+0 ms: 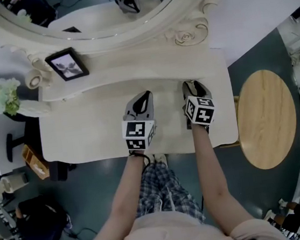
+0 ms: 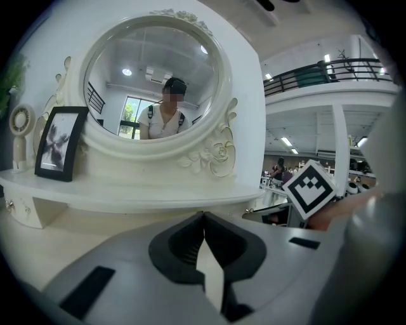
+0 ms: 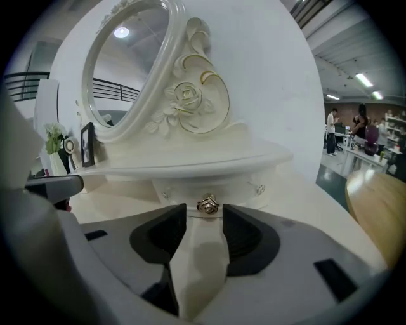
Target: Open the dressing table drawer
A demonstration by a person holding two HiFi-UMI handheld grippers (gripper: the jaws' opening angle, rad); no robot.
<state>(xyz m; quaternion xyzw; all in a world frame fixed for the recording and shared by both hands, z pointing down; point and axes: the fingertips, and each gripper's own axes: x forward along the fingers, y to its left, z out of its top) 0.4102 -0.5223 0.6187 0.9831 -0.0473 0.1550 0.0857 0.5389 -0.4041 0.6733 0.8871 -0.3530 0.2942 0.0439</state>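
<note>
Cream-white paint covers the whole dressing table (image 1: pixel 208 60), and its small drawer (image 3: pixel 236 189) sits shut beneath the raised shelf (image 3: pixel 190 166) at the right end, below the carved scroll of the mirror (image 3: pixel 127 70). Nothing of the opening is done so far: the drawer front lies flush with the shelf base, and only the approach has been made. The right tool (image 3: pixel 204 211) rests low over the worktop (image 1: pixel 86 131) with its jaws spread, and the gold rose-shaped knob (image 3: pixel 207 204) stands at their mouth, between the tips, with a gap showing on each side, so it is lined up but not gripped. The left tool (image 2: pixel 203 217) lies just beside it on the worktop, its tips pressed together on nothing, and seems to have no part in the grasp. What is left, by this reading, is to close on the knob and draw it back. The drawer front faces the person and the front edge of the worktop, with its long axis running left to right along the shelf; the knob points straight out at the right tool, so the pull should run along that tool's own line, toward the person. From the head view the drawer itself is hidden under the shelf.
</note>
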